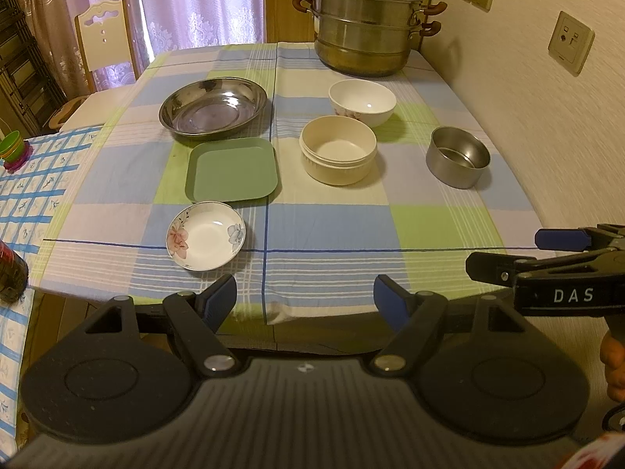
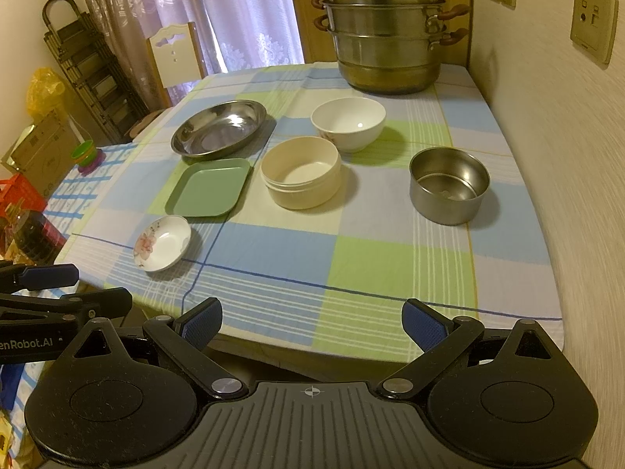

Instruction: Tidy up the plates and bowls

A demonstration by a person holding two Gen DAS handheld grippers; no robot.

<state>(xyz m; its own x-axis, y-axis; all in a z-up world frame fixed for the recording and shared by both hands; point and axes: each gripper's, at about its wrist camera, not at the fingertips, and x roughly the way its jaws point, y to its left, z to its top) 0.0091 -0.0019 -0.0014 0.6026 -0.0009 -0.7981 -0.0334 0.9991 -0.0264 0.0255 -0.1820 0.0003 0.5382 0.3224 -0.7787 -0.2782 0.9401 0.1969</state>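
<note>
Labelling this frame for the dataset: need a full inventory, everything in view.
Steel dish: 1, silver, far left of cloth
Green plate: 1, square, before the dish
Floral saucer: 1, white, nearest edge
White bowl: 1, far centre
Cream bowl: 1, centre
Steel bowl: 1, silver, right
Steamer pot: 1, steel, far corner
Tablecloth: 1, checked blue-green
Chair: 1, cream, far left
Left gripper: open
Right gripper: open

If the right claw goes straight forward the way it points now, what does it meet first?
Probably the cream bowl. The right claw, open, hangs before the table's near edge, with bare cloth ahead. The bowl lies nearest its centre line; depth and height are unclear, so it may pass above.
</note>
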